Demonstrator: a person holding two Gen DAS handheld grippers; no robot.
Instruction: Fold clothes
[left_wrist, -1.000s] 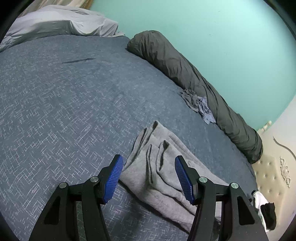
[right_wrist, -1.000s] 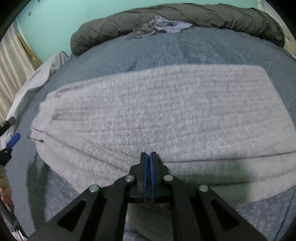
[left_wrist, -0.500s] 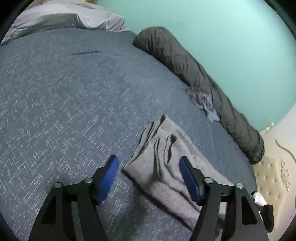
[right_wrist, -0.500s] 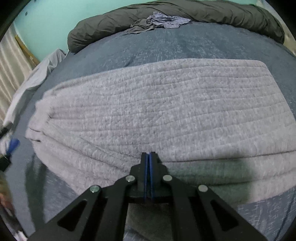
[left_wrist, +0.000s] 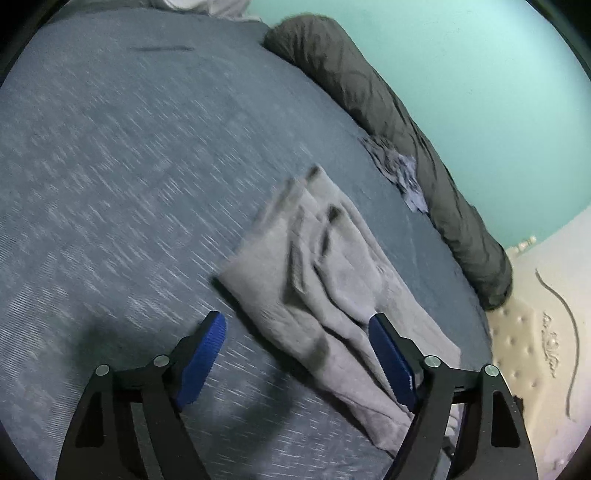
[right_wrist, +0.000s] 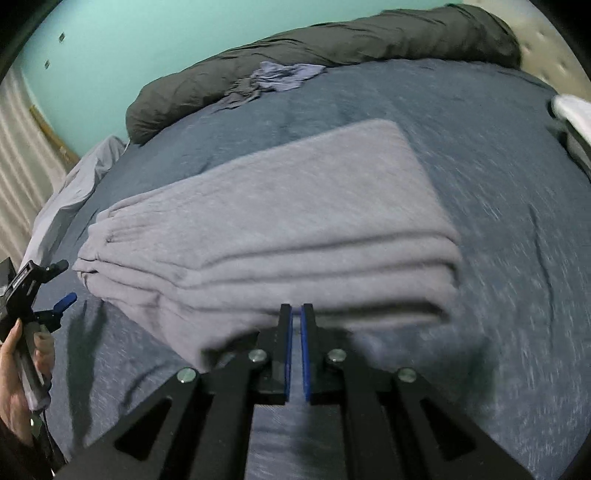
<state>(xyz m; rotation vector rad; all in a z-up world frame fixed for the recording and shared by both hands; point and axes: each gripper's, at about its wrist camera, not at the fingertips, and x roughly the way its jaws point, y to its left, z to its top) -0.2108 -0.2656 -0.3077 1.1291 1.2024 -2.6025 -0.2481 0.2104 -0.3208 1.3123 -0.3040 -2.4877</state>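
Mid-fold: right gripper (right_wrist: 296, 314) nearly closed, empty; left gripper (left_wrist: 297, 338) just spread wide over sweater (left_wrist: 332, 280) end (12 o'clock). Next: pinch.

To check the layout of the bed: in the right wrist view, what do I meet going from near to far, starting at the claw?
Right claw → folded grey garment → bare blue bedsheet → crumpled bluish cloth → rolled dark duvet → turquoise wall.

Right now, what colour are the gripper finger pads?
Blue, ribbed pads; clearest in the left wrist view.
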